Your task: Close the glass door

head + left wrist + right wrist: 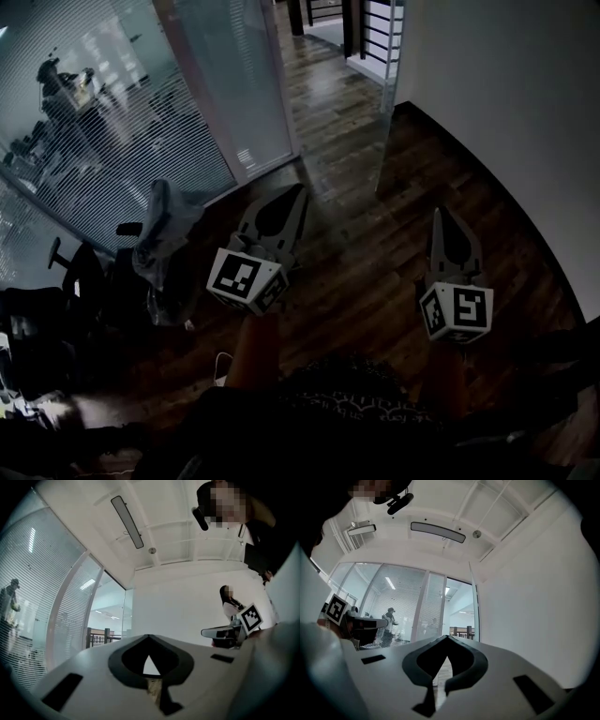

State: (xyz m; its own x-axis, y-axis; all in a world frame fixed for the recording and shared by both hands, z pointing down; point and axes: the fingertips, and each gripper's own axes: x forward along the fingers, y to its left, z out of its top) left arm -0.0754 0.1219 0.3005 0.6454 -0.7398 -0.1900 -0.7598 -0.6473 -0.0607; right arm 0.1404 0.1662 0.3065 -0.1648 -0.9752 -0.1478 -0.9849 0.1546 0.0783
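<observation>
- Left gripper (297,193): closed tight, holding nothing, above wooden floor (356,272)
- Right gripper (441,215): likewise closed, empty
- Glass door (388,112): standing open, edge-on at floor's far edge beside white wall (506,112)

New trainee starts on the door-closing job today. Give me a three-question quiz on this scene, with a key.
1. True or false: the left tool and the right tool are both shut and empty.
2. Where does the glass door stand? A: ahead of the right tool, beside the white wall. B: clamped in the left tool. C: directly under the left tool.
3. What covers the glass partition on the left?
Key: 1 true; 2 A; 3 horizontal blinds.
</observation>
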